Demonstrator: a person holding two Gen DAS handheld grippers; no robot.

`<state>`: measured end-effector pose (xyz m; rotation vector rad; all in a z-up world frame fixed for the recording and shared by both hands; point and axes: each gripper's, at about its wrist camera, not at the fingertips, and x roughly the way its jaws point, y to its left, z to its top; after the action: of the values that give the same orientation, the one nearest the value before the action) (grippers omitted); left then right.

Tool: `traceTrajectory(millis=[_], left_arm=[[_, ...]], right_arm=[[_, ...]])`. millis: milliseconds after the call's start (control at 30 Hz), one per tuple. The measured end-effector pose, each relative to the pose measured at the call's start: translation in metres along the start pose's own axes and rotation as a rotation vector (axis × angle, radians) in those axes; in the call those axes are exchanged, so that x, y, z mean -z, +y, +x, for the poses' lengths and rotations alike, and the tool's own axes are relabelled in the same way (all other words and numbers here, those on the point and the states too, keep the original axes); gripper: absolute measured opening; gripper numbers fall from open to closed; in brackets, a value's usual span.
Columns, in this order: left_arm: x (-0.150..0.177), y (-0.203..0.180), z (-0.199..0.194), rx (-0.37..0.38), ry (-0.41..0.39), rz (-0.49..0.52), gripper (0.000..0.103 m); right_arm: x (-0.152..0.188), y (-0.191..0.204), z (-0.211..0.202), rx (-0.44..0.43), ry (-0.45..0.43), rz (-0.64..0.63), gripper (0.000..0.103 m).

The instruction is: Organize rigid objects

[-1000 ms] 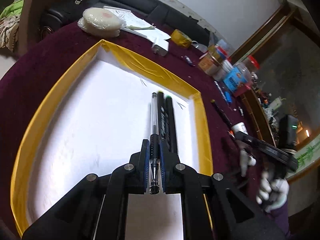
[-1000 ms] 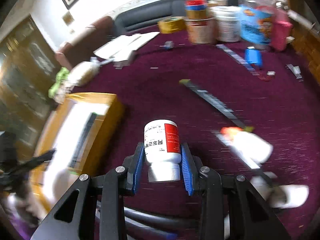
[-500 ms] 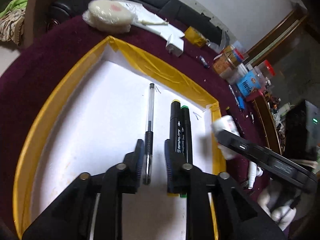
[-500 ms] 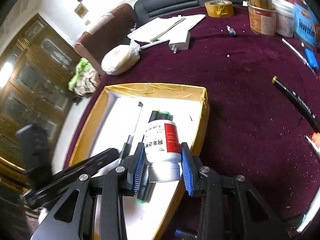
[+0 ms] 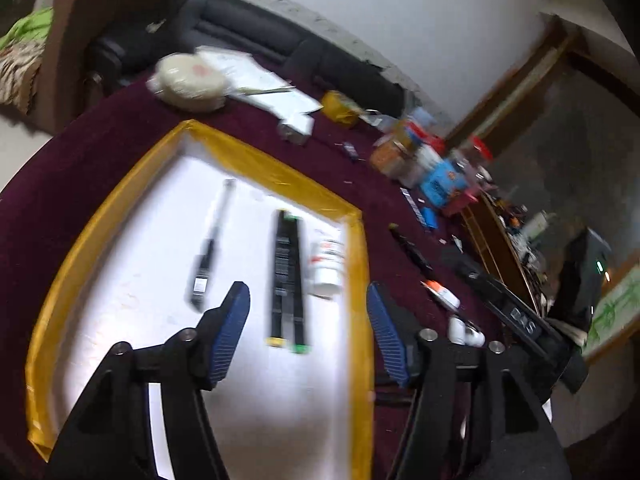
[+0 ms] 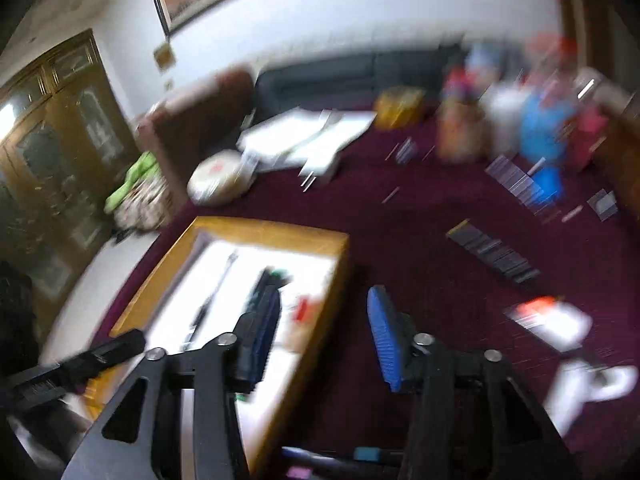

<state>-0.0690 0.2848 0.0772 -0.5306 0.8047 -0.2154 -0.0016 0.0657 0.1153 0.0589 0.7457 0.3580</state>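
Blurred yellow-rimmed tray (image 6: 320,240) with pens (image 6: 264,292), behind right gripper (image 6: 324,332) with parted, empty fingers (image 6: 384,340)

A matt, fuzzy maroon cloth (image 5: 120,128) is seen covering the table around the tool. Ahead of the left gripper (image 5: 308,332), whose ribbed blue pads (image 5: 230,328) look rubbery on matt black plastic arms, a tray (image 5: 356,280) is being shown edged in glossy yellow tape, its floor smooth and white. Beyond the pads, a clear plastic pen (image 5: 210,248), black plastic markers (image 5: 286,276) and a white plastic bottle (image 5: 328,266) are lying.
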Motion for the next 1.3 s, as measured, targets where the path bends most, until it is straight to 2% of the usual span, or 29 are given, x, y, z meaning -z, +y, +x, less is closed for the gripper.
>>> traceTrajectory(millis=[33,67,100,167,333,433,567,667,733,900,1133,1300], left_arm=[[0.003,-0.010,0.002,0.006,0.006,0.023,0.061],[0.008,-0.027,0.009,0.010,0.028,0.066,0.061],[0.013,-0.039,0.013,0.012,0.046,0.094,0.061],[0.028,-0.070,0.026,0.020,0.104,0.173,0.061],[0.074,-0.126,0.041,0.026,0.197,0.313,0.061],[0.099,-0.142,0.044,0.025,0.250,0.356,0.061],[0.126,-0.154,0.058,-0.029,0.334,0.386,0.061],[0.135,-0.150,0.075,-0.069,0.399,0.339,0.061],[0.135,-0.144,0.086,-0.085,0.429,0.278,0.062],[0.122,-0.151,0.101,-0.113,0.398,0.225,0.065],[0.113,-0.176,0.127,-0.123,0.361,0.291,0.065],[0.110,-0.179,0.112,-0.053,0.332,0.309,0.065]], right_arm=[[0.008,-0.012,-0.020,0.047,-0.084,-0.020,0.073],[0.013,-0.020,-0.030,0.073,-0.125,-0.023,0.085],[0.021,-0.034,-0.040,0.105,-0.139,-0.015,0.084],[0.032,-0.066,-0.048,0.112,-0.103,0.037,0.084],[0.072,-0.171,-0.066,0.115,-0.049,0.331,0.084],[0.093,-0.220,-0.082,0.141,-0.075,0.449,0.084],[0.114,-0.269,-0.092,0.144,-0.112,0.571,0.084],[0.122,-0.287,-0.093,0.124,-0.119,0.641,0.084],[0.120,-0.288,-0.093,0.103,-0.142,0.637,0.084],[0.122,-0.284,-0.093,0.120,-0.140,0.592,0.084],[0.121,-0.279,-0.084,0.140,-0.119,0.561,0.084],[0.119,-0.274,-0.081,0.151,-0.103,0.527,0.084]])
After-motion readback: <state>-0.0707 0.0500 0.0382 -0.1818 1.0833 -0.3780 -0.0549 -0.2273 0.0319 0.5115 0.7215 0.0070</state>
